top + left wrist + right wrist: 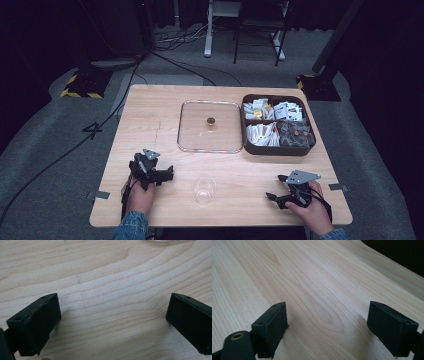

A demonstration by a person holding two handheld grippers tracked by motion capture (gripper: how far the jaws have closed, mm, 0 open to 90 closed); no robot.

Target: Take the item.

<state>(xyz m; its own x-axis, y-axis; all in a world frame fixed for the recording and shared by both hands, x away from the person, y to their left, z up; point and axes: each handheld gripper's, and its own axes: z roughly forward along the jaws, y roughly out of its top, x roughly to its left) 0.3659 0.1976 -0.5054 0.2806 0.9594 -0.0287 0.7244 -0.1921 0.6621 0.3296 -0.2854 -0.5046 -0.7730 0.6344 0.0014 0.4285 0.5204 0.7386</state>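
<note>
Both hand-held grippers wide, empty: left, right. Cup sits between them, probably light, thin, slippery. Grip its wall gently.

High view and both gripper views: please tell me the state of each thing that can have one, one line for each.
Left gripper: open, holds nothing, low over the table.
Right gripper: open, holds nothing, low over the table.
Clear plastic cup: upright, looks empty, between the grippers.
Glass lid: off the box, flat on the table, knob up.
Compartment box: uncovered, its four sections filled with packets and small items.
</note>
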